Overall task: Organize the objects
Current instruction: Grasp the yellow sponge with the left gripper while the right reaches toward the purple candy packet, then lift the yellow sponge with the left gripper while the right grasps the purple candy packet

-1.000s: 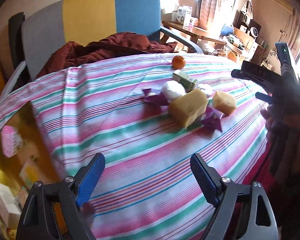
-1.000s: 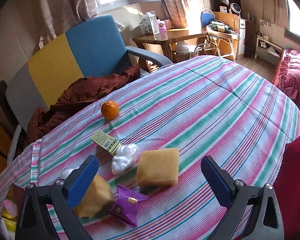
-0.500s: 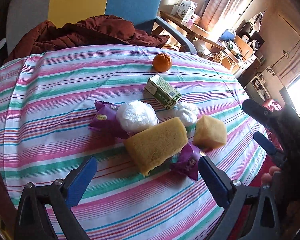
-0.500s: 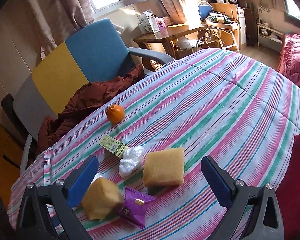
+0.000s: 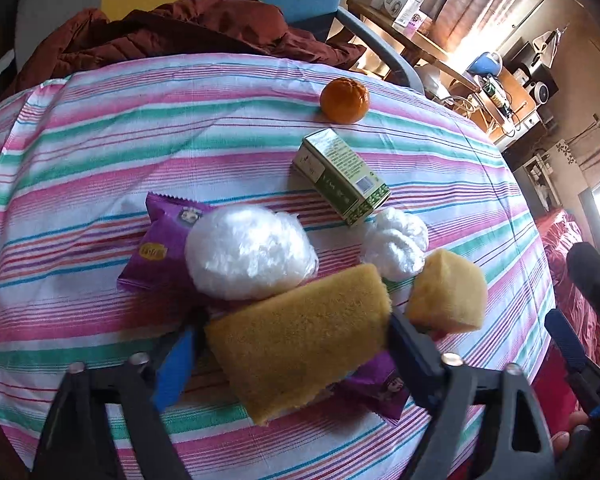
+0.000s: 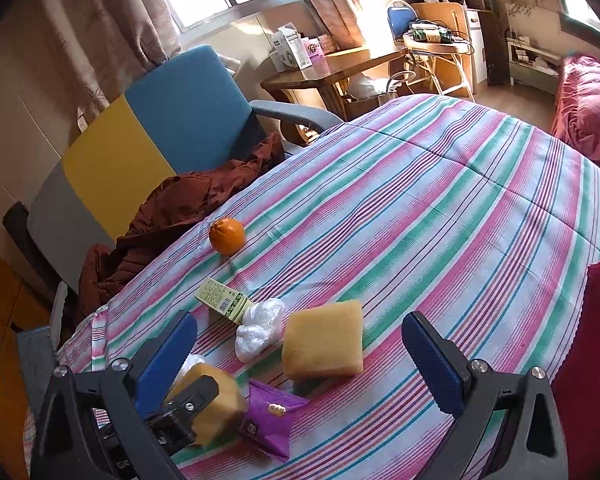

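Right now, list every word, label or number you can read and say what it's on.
None reads clearly.
Green box: fine print and a barcode, too small.
Purple snack packet: yellow label, blurred.
White cartons on the far desk: print too small.

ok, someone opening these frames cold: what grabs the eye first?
The left tool straddling a big yellow rectangular sponge at the near edge of the pink-and-green striped tablecloth. Next, the small round orange fruit sitting alone at the far edge, beside the blue-and-yellow armchair.
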`<move>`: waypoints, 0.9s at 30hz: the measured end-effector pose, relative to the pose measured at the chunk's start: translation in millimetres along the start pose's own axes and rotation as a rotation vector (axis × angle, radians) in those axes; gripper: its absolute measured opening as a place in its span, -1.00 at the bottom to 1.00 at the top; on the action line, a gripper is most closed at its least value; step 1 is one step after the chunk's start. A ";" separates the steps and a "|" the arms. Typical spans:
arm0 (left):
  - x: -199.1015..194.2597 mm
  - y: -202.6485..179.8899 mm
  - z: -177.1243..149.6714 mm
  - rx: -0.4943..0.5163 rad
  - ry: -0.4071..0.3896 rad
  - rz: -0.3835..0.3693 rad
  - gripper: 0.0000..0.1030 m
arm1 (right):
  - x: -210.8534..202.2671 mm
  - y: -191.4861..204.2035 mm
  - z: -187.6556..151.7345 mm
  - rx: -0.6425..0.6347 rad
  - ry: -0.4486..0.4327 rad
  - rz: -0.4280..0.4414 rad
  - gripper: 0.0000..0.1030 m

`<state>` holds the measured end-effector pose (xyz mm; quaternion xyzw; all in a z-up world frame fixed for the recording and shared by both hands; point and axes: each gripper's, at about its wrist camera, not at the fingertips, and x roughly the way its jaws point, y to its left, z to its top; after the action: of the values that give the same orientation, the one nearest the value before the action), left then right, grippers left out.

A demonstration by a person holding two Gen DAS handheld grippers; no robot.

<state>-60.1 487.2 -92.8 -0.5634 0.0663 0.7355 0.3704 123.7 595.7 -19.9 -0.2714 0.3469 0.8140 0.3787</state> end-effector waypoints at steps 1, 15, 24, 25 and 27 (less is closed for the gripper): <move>-4.0 3.3 -2.6 -0.001 -0.008 -0.015 0.57 | 0.7 -0.5 -0.1 0.003 0.005 0.008 0.99; -86.3 56.3 -63.4 0.049 -0.137 0.042 0.50 | 43.3 34.1 -30.2 -0.199 0.277 0.036 0.87; -101.0 62.6 -88.9 0.120 -0.175 0.113 0.50 | 43.4 37.2 -40.7 -0.225 0.314 0.047 0.34; -99.3 62.0 -90.2 0.131 -0.170 0.119 0.50 | 39.5 37.1 -39.3 -0.221 0.299 0.058 0.31; -92.5 62.1 -93.1 0.146 -0.152 0.132 0.50 | 28.7 37.3 -34.7 -0.207 0.249 0.104 0.29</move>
<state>-17.5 351.3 -64.7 -0.4718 0.1282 0.7923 0.3650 83.6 563.7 -48.1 -0.3897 0.3190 0.8239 0.2601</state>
